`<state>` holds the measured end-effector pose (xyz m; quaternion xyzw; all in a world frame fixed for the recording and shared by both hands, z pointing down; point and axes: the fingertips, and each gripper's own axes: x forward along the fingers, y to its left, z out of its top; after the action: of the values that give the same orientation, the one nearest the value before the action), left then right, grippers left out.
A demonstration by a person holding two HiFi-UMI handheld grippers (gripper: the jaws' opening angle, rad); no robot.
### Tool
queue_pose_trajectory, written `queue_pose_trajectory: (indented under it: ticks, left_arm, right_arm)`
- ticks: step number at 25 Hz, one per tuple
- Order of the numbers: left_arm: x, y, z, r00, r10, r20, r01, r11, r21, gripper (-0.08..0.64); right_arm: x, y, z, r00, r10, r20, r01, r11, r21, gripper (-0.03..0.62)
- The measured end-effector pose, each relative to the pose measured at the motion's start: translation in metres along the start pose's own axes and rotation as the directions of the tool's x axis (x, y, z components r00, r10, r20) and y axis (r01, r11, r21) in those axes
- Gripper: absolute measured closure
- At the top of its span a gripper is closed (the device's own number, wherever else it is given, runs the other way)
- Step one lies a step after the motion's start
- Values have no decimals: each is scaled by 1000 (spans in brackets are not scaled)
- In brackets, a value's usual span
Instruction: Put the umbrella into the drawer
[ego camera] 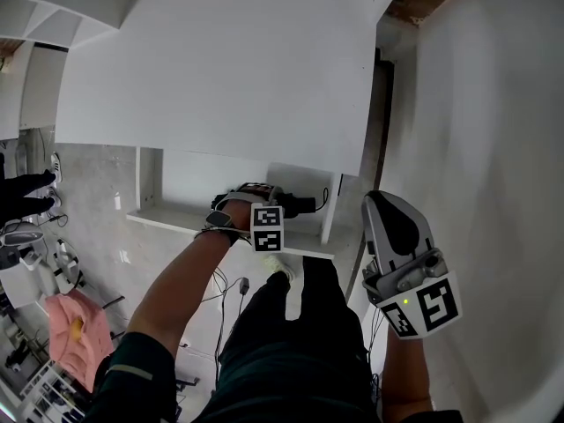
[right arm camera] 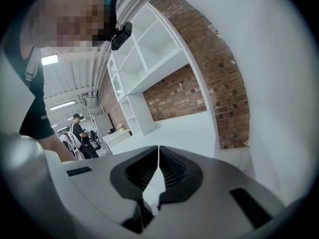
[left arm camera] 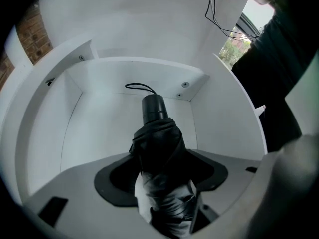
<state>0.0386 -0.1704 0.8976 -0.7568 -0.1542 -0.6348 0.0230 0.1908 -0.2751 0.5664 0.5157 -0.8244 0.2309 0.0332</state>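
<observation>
The white drawer [ego camera: 176, 221] stands pulled out of the white cabinet [ego camera: 229, 69]. My left gripper [ego camera: 261, 199] points steeply down into it. In the left gripper view a black folded umbrella [left arm camera: 157, 143] lies between the jaws, its handle end and cord pointing at the drawer's back corner [left arm camera: 192, 91]. The jaws stand wide, with a gap on each side of the umbrella, so the left gripper [left arm camera: 162, 185] is open. My right gripper [ego camera: 397, 223] hangs to the right of the drawer, near the wall. In its own view the right gripper [right arm camera: 158, 156] is shut on nothing.
A white wall [ego camera: 493, 148] rises close on the right. The person's legs [ego camera: 291, 342] stand in front of the drawer. Cables and a pink cloth [ego camera: 75, 324] lie on the floor at left. White shelves [right arm camera: 144, 59] and a brick wall [right arm camera: 199, 83] show behind the right gripper.
</observation>
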Motion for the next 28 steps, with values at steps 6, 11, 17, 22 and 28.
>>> queue_pose_trajectory:
  ticks: [6, 11, 17, 22, 28]
  left_arm:
    - [-23, 8, -1, 998, 44, 50, -41, 997, -63, 281]
    - [-64, 23, -7, 980, 130, 150, -98, 974, -205, 340]
    - [-136, 12, 0, 896, 239, 375, -31, 875, -483, 442]
    - [-207, 12, 2, 757, 413, 507, 24, 757, -653, 529]
    - [-273, -6, 7, 626, 537, 566, 52, 695, -717, 551]
  right_arm:
    - [0, 10, 3, 1000, 22, 15, -22, 1000, -7, 588]
    - [6, 27, 10, 998, 52, 30, -52, 999, -2, 588]
    - [-1, 55, 17, 999, 45, 4, -45, 999, 0, 588]
    - [2, 75, 24, 998, 55, -24, -55, 998, -7, 588]
    - [1, 106, 30, 997, 45, -63, -47, 999, -27, 588]
